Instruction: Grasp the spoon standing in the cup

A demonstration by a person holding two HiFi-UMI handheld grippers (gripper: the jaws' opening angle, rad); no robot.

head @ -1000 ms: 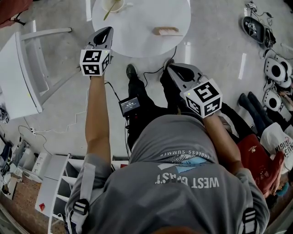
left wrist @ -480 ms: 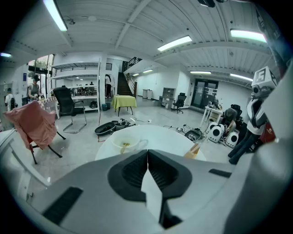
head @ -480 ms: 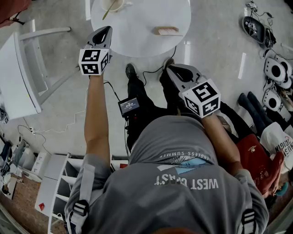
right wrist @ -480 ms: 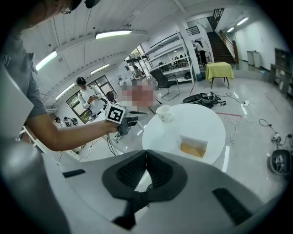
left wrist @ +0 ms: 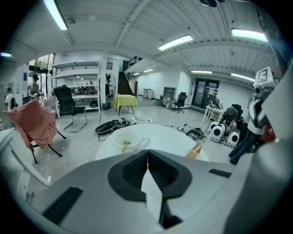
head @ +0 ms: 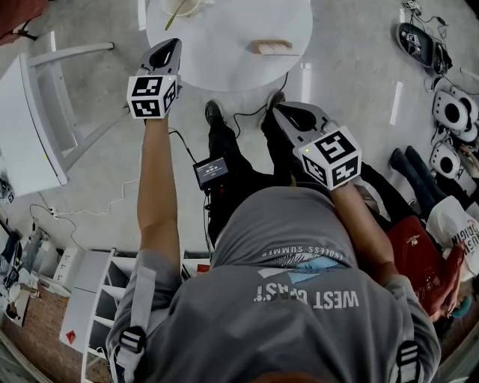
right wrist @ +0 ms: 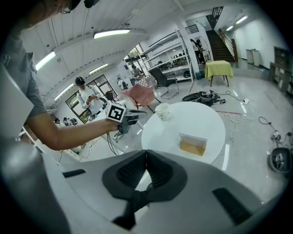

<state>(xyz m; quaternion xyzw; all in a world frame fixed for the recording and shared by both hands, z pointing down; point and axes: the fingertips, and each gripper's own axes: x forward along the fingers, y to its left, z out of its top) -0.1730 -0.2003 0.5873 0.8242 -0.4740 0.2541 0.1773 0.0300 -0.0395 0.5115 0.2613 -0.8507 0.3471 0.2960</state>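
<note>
Spoon [head: 178, 16] leaning in cup [head: 193, 9], table [head: 232, 52] far-left edge: likely light, stiff, slippery; upper handle offering best hold. Left gripper [head: 168, 51], right gripper [head: 288, 114] sitting closed, empty.

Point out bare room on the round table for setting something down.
Bare: the table's middle, between the cup and the tan holder, and its near edge. Crowded: the left rim by the cup, beside the left gripper.
</note>
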